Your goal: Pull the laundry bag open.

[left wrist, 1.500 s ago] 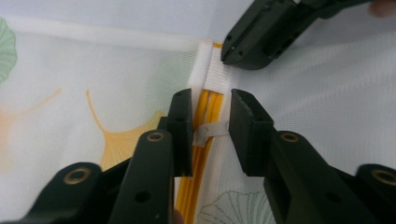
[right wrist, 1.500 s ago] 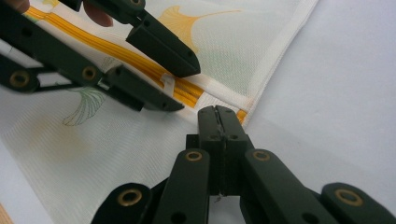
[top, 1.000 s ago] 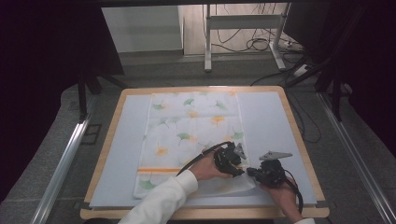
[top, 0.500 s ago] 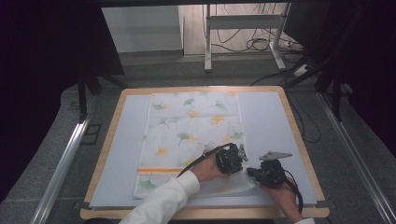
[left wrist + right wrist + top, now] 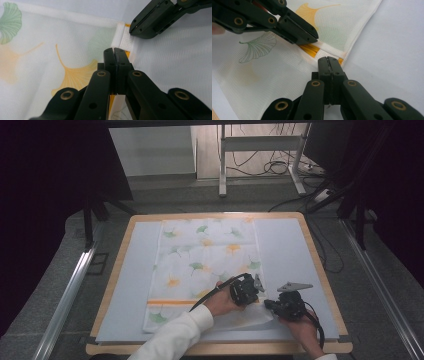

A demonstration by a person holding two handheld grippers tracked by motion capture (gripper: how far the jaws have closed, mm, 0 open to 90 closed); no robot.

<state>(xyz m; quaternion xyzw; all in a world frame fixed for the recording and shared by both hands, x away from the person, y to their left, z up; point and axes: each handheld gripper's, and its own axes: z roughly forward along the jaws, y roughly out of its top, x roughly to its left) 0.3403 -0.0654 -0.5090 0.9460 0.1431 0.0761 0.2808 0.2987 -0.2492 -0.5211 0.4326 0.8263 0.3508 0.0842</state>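
With both the left gripper (image 5: 115, 53) and right gripper (image 5: 329, 62) pinched shut on the cloth (image 5: 200, 265) near the tabletop's (image 5: 295, 245) front-right corner, lift both together, level, keeping the fold edge taut.

The cloth (image 5: 205, 255) lies on the table (image 5: 285, 240), both tools at its near-right corner.

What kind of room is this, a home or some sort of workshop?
Probably a lab or recording workspace, not a home: a wood-edged work table with a pale mat, loose black cables on the floor, and a metal-legged stand behind it.
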